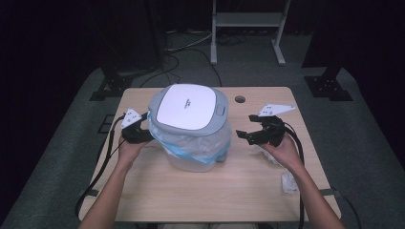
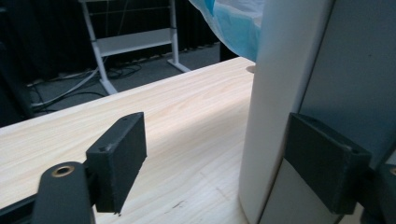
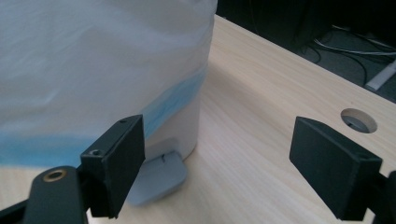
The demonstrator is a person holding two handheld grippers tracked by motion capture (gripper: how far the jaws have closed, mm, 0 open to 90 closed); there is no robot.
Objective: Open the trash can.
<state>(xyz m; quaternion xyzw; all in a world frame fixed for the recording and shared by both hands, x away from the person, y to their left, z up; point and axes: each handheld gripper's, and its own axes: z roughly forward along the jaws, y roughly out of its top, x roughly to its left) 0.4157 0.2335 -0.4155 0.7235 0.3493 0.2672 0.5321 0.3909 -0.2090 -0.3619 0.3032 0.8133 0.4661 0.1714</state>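
The left gripper (image 2: pixel 212 165) has its jaws spread wide, with nothing pinched: one pad lies against or just beside the bin's wall, the other stands apart over bare wood. The right gripper (image 3: pixel 233 163) also has its jaws spread, gripping nothing, and points at the foot of the bin from a short way off.

Between the two grippers, near the middle of the table (image 1: pixel 229 191), stands the small waste bin (image 1: pixel 191 124). It is white-walled with a grey collar and a closed white lid (image 1: pixel 186 107) bearing a small mark. A translucent liner bag (image 1: pixel 200 145) with a blue band is folded over the rim and hangs down the outside. The lid hides what is inside. A grey pedal (image 3: pixel 156 179) juts from the base.

Crumpled white paper (image 1: pixel 289 182) lies on the table by the right forearm.
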